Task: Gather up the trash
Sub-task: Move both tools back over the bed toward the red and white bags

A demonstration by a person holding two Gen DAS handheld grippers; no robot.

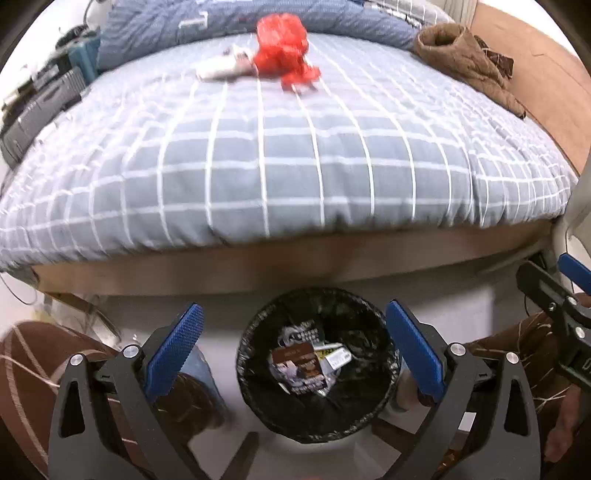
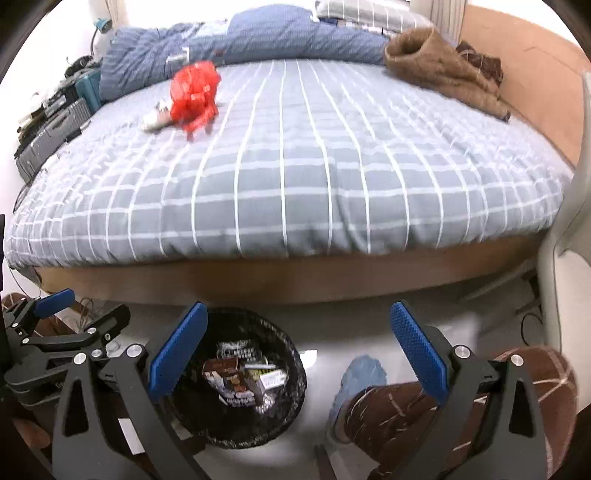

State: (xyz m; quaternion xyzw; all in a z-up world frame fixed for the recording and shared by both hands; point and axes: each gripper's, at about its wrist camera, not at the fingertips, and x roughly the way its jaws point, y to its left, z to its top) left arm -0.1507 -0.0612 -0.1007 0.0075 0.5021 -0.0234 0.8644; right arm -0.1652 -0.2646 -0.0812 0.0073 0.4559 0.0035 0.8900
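A crumpled red plastic bag [image 1: 282,50] lies far back on the bed, with a white crumpled wrapper [image 1: 221,66] beside it on its left; both also show in the right wrist view, the bag [image 2: 194,94] and the wrapper [image 2: 157,116]. A black-lined trash bin [image 1: 317,363] with several packets inside stands on the floor in front of the bed, also in the right wrist view [image 2: 247,376]. My left gripper [image 1: 293,352] is open and empty above the bin. My right gripper [image 2: 297,354] is open and empty, to the right of the bin.
The bed has a grey-blue checked cover [image 1: 295,158], a blue duvet [image 1: 236,22] at the back and a brown garment [image 1: 465,59] at the back right. Suitcases [image 1: 40,103] stand at the left. The person's brown trouser legs [image 2: 406,413] and blue slipper [image 2: 360,373] are near the bin.
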